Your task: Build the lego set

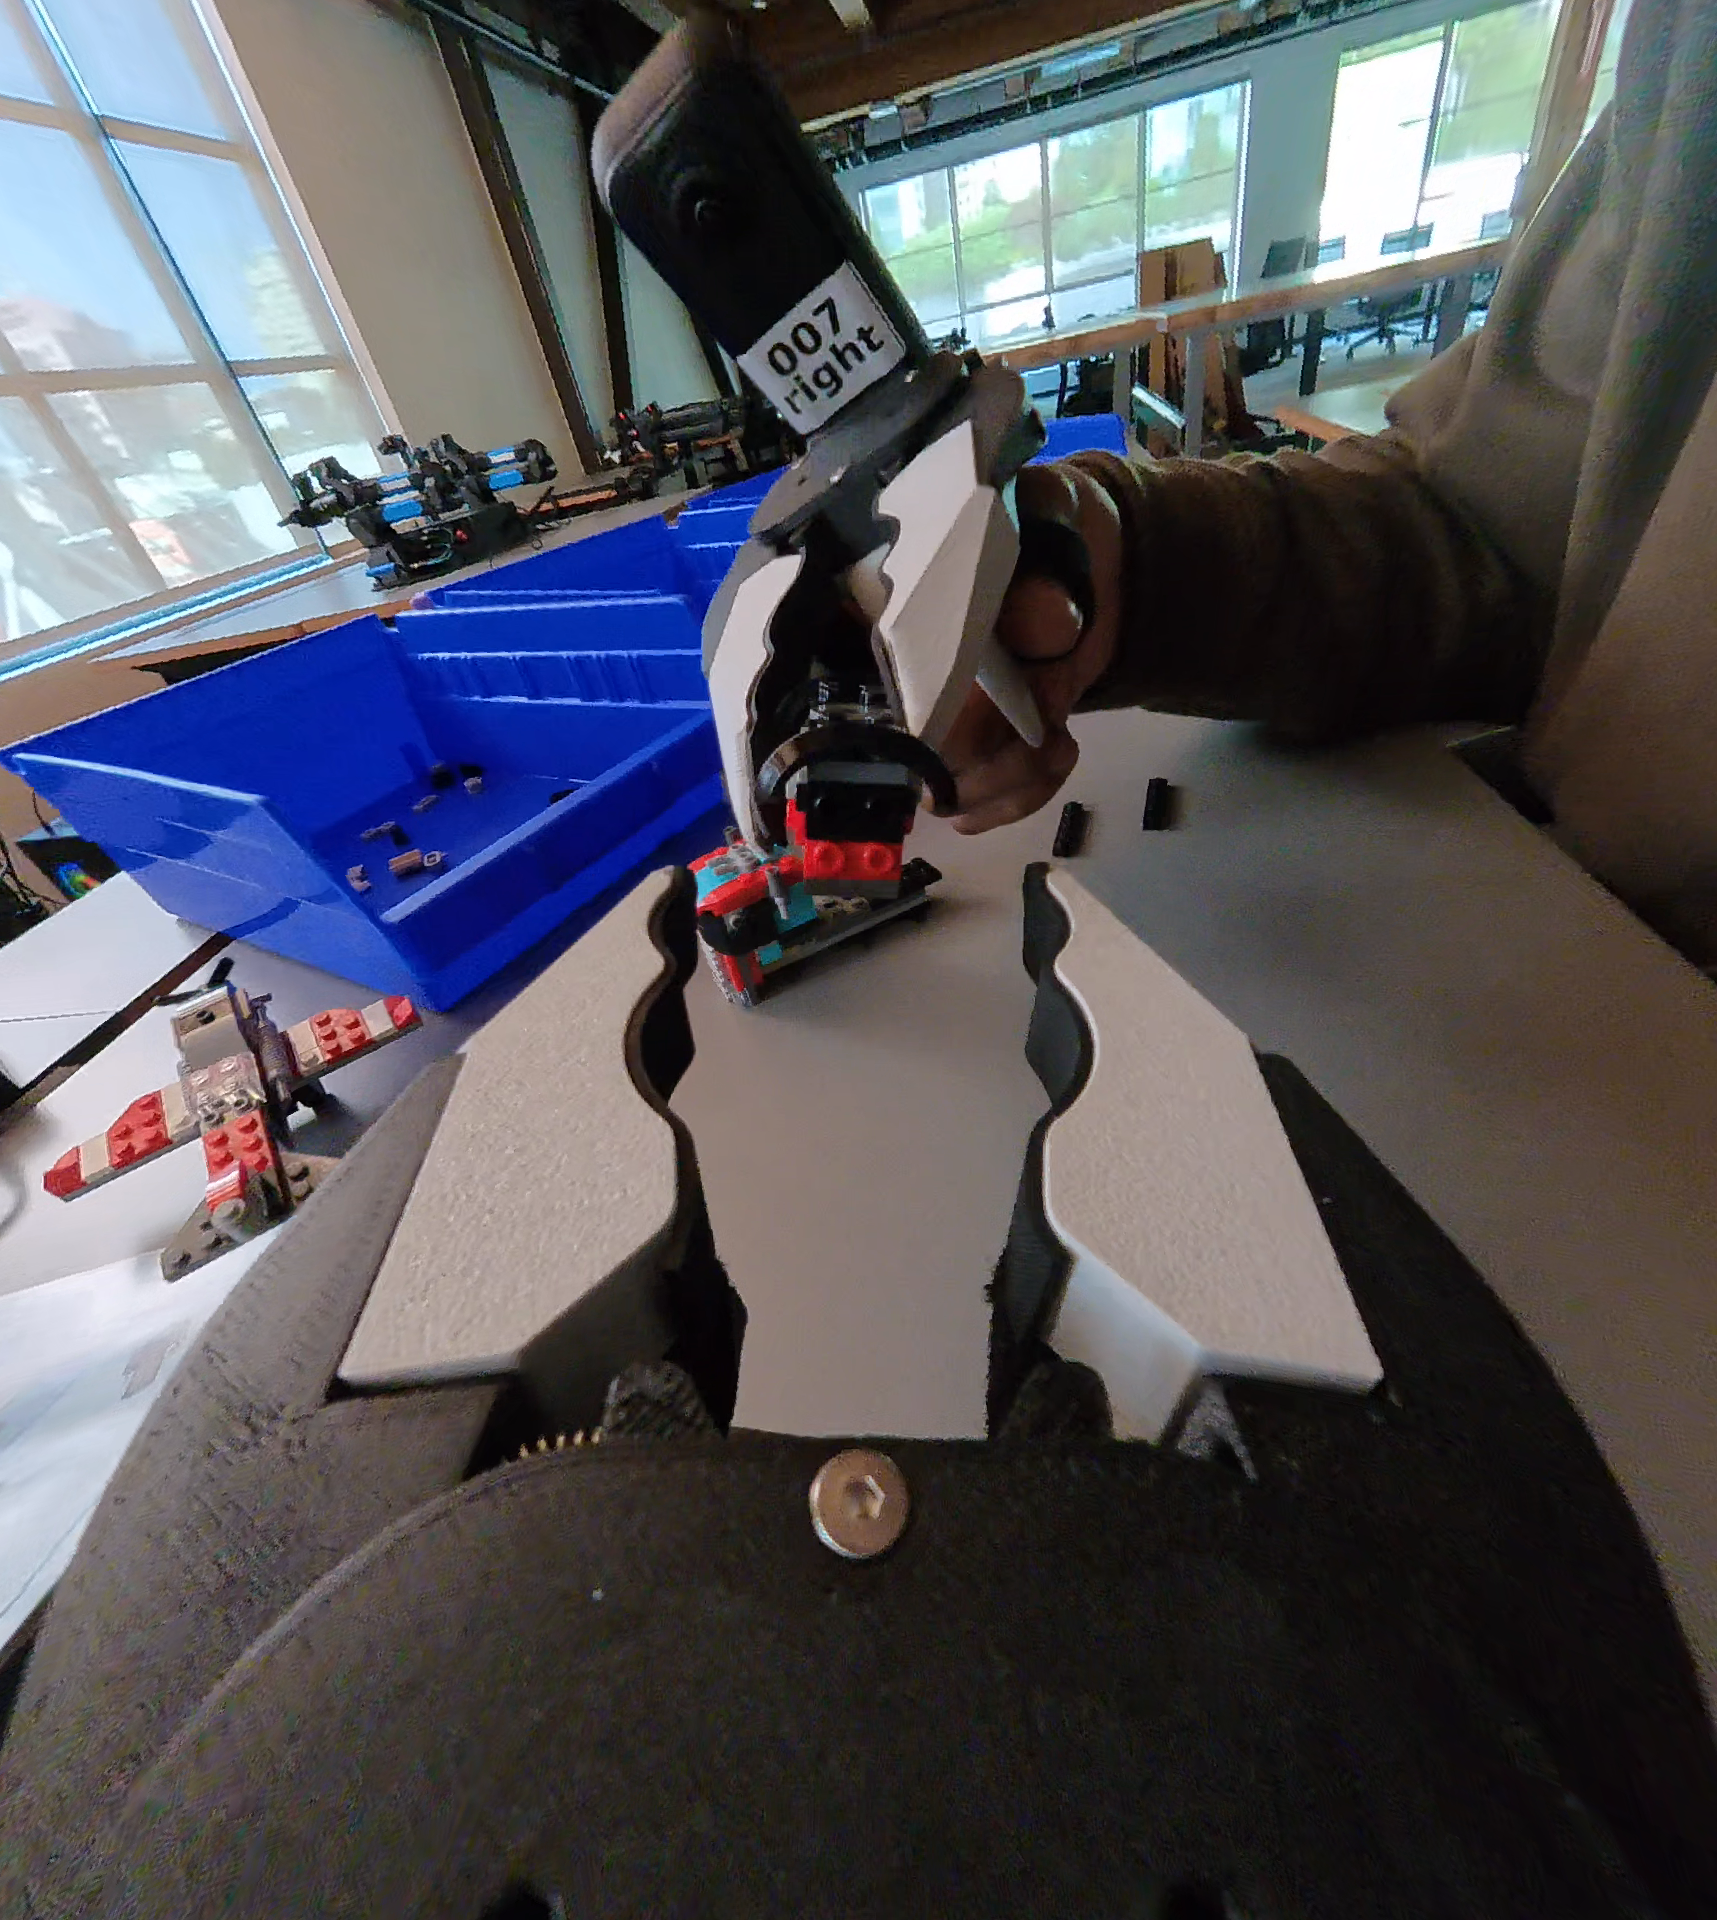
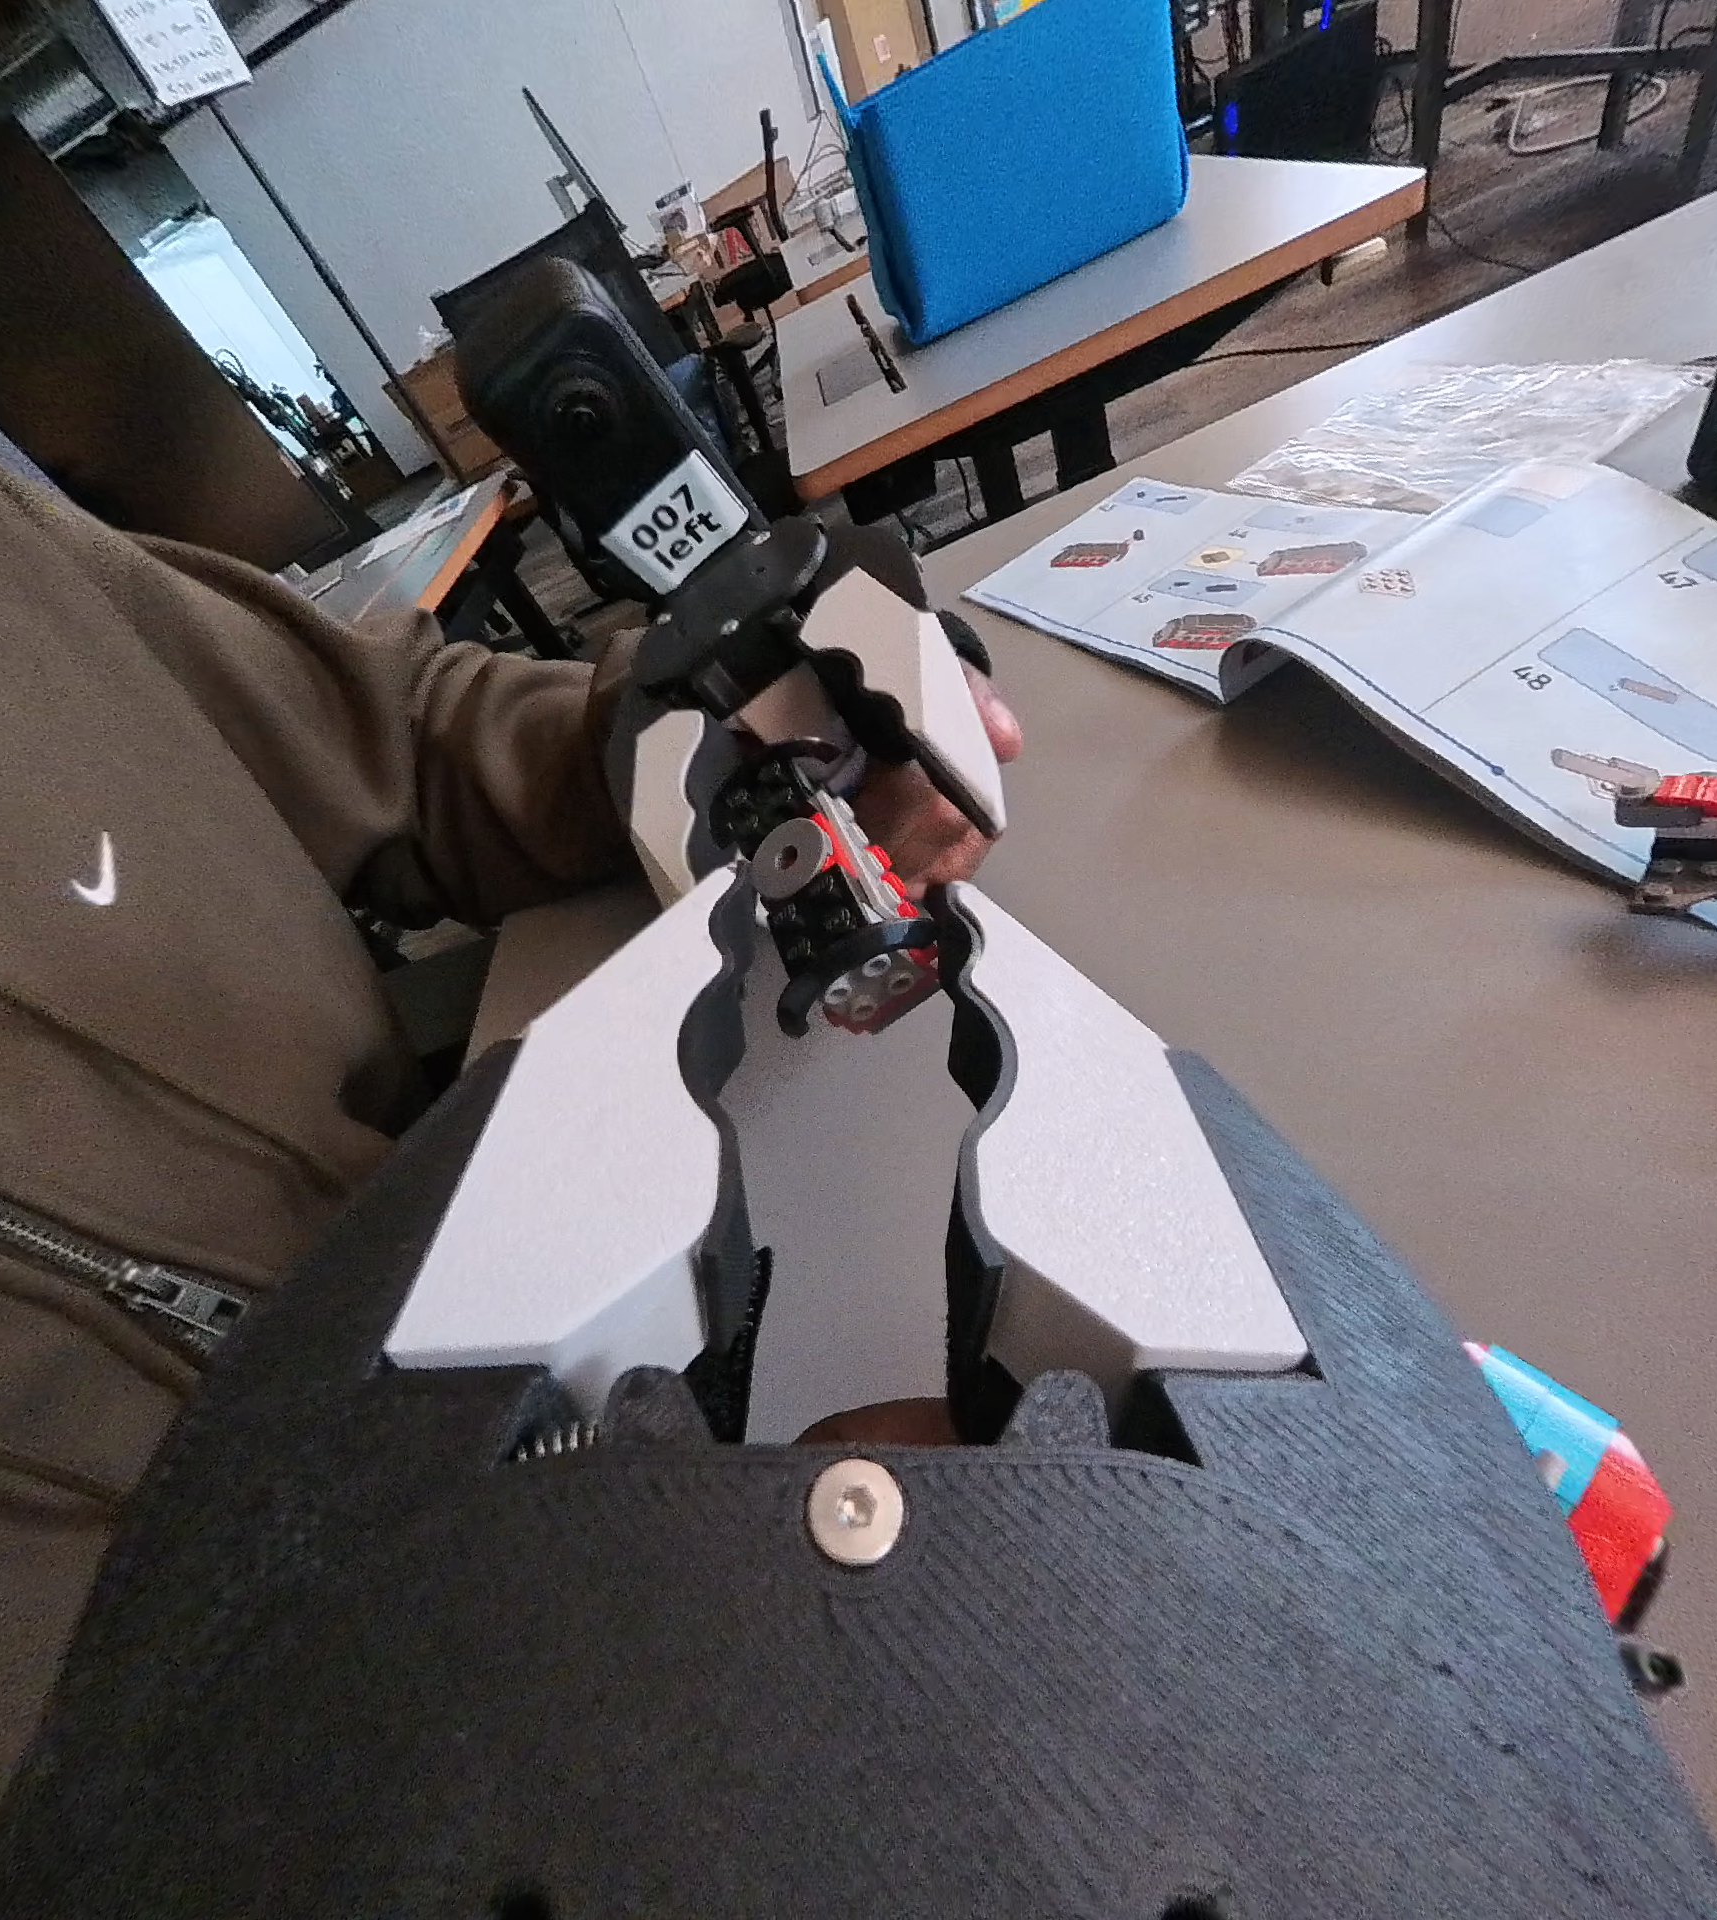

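Left wrist view looks across a smooth grey table [image 1: 1353,987] toward a small brick model [image 1: 781,925] of red, teal and grey studded pieces. Behind that model stands a glossy blue plastic bin [image 1: 334,810] with a few loose bits on its floor; to the model's left lies a red-and-grey brick plane [image 1: 220,1101], and to its right stand two small black pieces [image 1: 1067,828].

Over the model, the right gripper [image 1: 838,769] is clamped on a red-and-black brick block [image 1: 849,821] ringed by a thin black curved piece. The left gripper [image 1: 854,904] stands spread wide and bare, its wavy black-edged fingers [image 1: 1051,935] on either side of the model, with the left one just beside it.
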